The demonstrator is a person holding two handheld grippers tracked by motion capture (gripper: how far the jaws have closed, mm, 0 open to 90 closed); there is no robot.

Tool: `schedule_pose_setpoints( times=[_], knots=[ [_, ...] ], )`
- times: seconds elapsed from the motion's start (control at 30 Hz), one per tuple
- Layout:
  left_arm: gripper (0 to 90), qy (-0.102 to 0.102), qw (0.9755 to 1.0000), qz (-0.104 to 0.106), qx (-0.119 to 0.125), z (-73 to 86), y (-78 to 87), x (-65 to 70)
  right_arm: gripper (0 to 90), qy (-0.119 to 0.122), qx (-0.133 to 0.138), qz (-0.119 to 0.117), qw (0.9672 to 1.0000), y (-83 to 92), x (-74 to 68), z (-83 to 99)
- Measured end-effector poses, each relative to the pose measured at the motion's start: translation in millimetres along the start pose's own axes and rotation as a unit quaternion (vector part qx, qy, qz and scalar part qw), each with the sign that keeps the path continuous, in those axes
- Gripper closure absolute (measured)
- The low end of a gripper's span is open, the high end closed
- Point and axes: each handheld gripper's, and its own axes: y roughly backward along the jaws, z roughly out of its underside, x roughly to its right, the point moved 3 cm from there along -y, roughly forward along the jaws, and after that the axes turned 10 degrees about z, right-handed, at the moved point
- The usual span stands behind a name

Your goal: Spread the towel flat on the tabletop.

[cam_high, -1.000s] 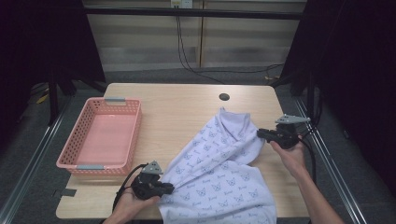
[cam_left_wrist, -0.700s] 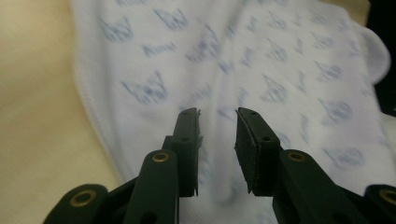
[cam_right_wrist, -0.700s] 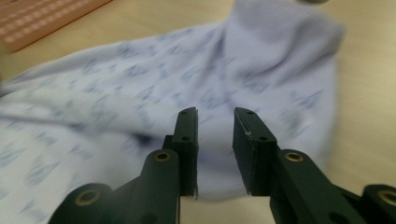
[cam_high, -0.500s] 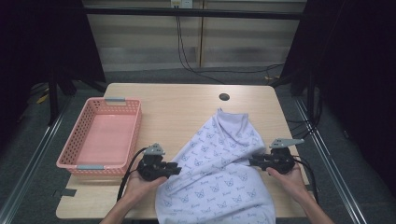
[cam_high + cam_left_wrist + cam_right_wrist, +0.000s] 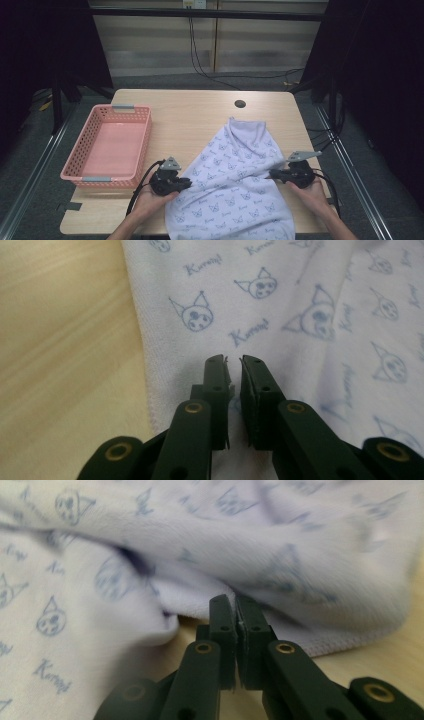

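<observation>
Pink plastic forms the mesh-sided basket (image 5: 107, 145) at the left of the wooden table (image 5: 185, 112), with a grey handle at each short end. Just right of its near corner, the person's left hand (image 5: 150, 200) holds the left gripper (image 5: 187, 183) at the left edge of a pale lilac cloth (image 5: 235, 190) printed with small cat faces and script. In the left gripper view (image 5: 234, 360) the jaws have just been closing; they stand almost together with a thin sliver of the cloth's (image 5: 280, 305) fabric caught between their tips, near the hemmed edge where the bare wood begins.

That cloth lies spread over the near middle of the table, narrowing to a rounded point toward the small dark hole (image 5: 240, 104) in the tabletop, its near end hanging over the table's front edge.

At the cloth's right edge the right hand (image 5: 312, 192) holds the right gripper (image 5: 272, 174). In the right gripper view (image 5: 235, 600) those jaws have also just been closing and are pressed together on a bunched fold of cloth (image 5: 250, 545), the tabletop showing beneath it.
</observation>
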Motion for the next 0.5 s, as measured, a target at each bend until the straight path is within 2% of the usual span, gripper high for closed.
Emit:
schedule_pose_setpoints(
  times=[0.07,0.1,0.17,0.23,0.3,0.43,0.47,0.5],
  knots=[
    [84.6,0.003,1.0000,0.005,-0.006,5.1,3.4,5.1,87.1,-0.014,0.017,0.010,0.9997,5.9,10.7,-2.6],
    [85.8,0.004,0.9999,0.012,-0.009,7.4,4.7,7.3,87.1,-0.016,0.023,0.023,0.9993,7.5,15.2,-3.4],
    [88.4,0.011,0.9995,0.026,-0.012,12.9,6.7,13.9,86.8,-0.022,0.022,0.022,0.9993,7.5,18.7,-3.7],
    [89.3,0.005,0.9991,0.038,-0.021,18.8,9.7,20.8,86.7,-0.015,0.014,0.008,0.9998,7.5,13.7,-2.1],
    [89.3,0.011,0.9982,0.053,-0.025,24.9,12.7,28.2,86.7,-0.015,0.010,-0.011,0.9998,9.1,6.3,2.4],
    [89.0,-0.003,0.9946,0.093,-0.047,37.0,16.1,48.3,86.5,-0.006,0.000,-0.037,0.9993,20.0,-9.4,14.6],
    [87.8,-0.011,0.9953,0.084,-0.047,37.2,17.7,51.9,86.3,-0.009,0.001,-0.044,0.9990,24.8,-13.3,17.9],
    [84.2,-0.012,0.9966,0.075,-0.031,35.4,20.8,52.8,85.7,-0.006,0.001,-0.048,0.9988,29.3,-16.9,20.8]
  ],
)
